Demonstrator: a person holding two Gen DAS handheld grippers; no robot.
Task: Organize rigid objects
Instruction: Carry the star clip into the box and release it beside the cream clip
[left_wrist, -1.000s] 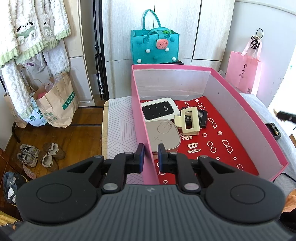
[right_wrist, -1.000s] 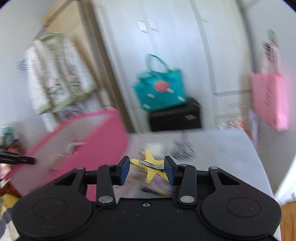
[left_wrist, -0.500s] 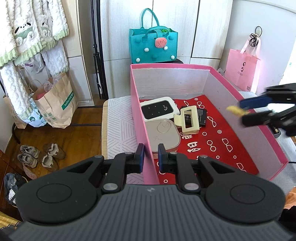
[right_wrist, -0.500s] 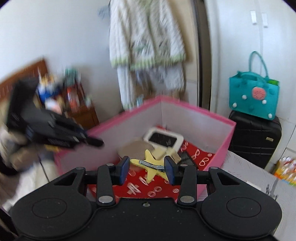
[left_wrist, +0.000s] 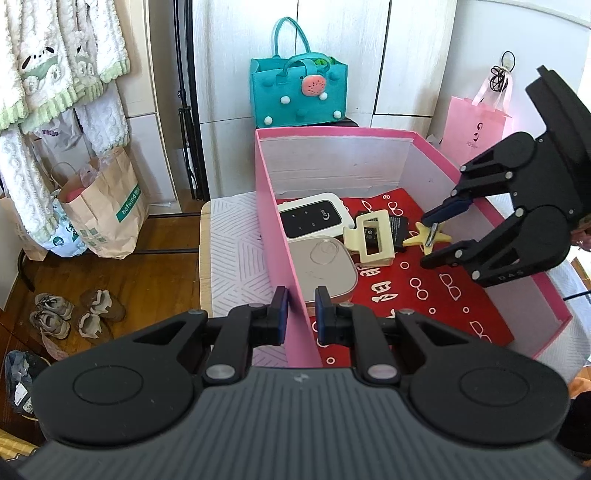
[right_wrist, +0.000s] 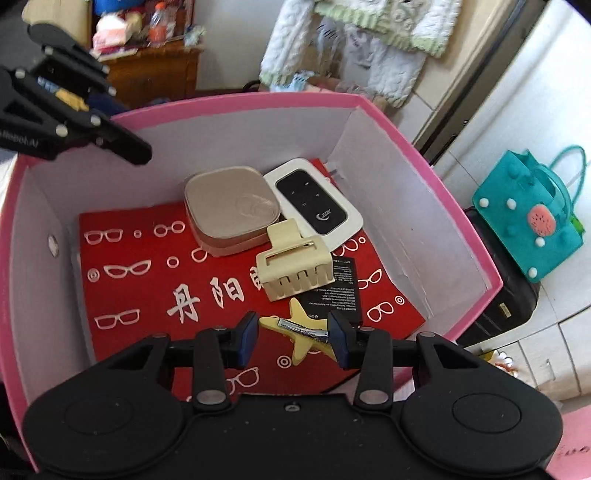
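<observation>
Left wrist view: sits low at near left wall of pink box, looks forward and down along its length, close. Right wrist view: hangs over opposite wall of pink box, looks steeply down, very close. Shared: box interior, red liner, teal bag.

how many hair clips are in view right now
2. A cream claw clip lies on the red liner in the pink box, partly over a black battery. A yellow star clip is held between the right gripper pads above the box floor.
</observation>
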